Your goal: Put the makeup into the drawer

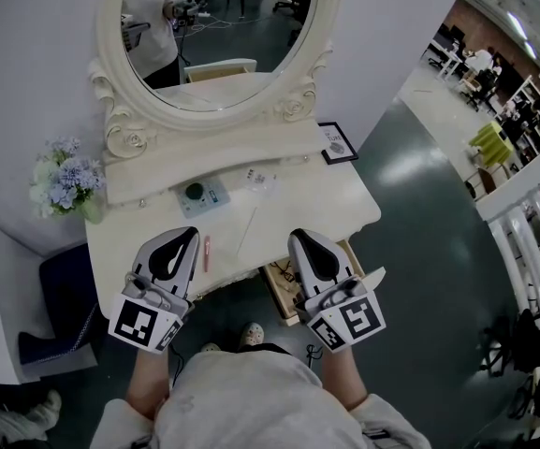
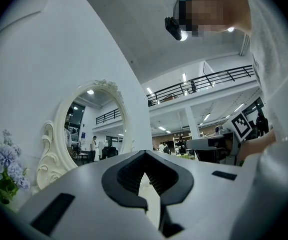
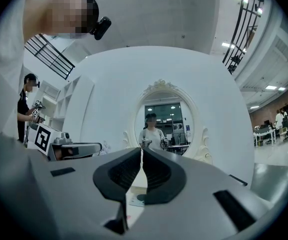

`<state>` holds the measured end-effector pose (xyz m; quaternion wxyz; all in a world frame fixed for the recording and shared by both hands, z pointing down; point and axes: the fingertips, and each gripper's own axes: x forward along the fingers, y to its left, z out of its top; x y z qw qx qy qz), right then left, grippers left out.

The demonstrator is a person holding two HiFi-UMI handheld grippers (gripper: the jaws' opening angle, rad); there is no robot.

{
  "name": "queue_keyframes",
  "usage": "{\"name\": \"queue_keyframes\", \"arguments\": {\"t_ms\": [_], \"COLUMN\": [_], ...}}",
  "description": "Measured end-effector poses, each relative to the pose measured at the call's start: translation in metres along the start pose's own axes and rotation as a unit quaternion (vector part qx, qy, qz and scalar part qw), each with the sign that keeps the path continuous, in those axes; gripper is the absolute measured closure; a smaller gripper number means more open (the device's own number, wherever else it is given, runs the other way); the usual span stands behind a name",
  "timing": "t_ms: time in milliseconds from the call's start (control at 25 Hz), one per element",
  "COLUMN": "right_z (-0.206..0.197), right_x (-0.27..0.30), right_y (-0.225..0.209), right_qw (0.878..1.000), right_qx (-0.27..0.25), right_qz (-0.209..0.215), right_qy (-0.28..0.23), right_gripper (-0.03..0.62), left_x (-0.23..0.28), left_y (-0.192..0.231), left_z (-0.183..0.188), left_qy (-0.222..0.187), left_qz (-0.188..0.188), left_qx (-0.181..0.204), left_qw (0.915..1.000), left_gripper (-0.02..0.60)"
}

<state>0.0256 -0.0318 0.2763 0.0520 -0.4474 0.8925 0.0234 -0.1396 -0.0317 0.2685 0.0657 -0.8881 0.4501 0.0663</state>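
I am holding my left gripper (image 1: 189, 237) and right gripper (image 1: 299, 239) empty, jaws pressed together, above the cream dressing table (image 1: 288, 204). The slim pink makeup stick (image 1: 206, 252) is lying just beside my left gripper, and the open wooden drawer (image 1: 277, 283) is sitting under my right. I judge the pickup has not begun. Next, one pair needs to part around the stick.

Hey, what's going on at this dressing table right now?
A person stands at a white dressing table with tongs in each hand. The left tongs and right tongs are both shut and empty, held over the table's front edge. A slim pink makeup stick lies on the tabletop between them. The drawer under the right tongs is pulled open. Nothing has been picked up yet.
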Motion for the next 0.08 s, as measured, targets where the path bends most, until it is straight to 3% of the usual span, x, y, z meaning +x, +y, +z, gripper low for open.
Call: {"name": "queue_keyframes", "arguments": {"t_ms": [80], "right_z": [-0.0001], "right_x": [-0.0003], "right_y": [-0.0019], "right_qw": [1.000], "right_qx": [0.001], "right_qz": [-0.001], "right_qy": [-0.001], "right_gripper": [0.568], "left_x": [0.0018], "left_y": [-0.0007], "left_z": [-0.0011], "left_qy": [0.001], "left_qz": [-0.001], "left_qx": [0.000], "left_qw": [1.0000], "left_gripper": [0.571]}}
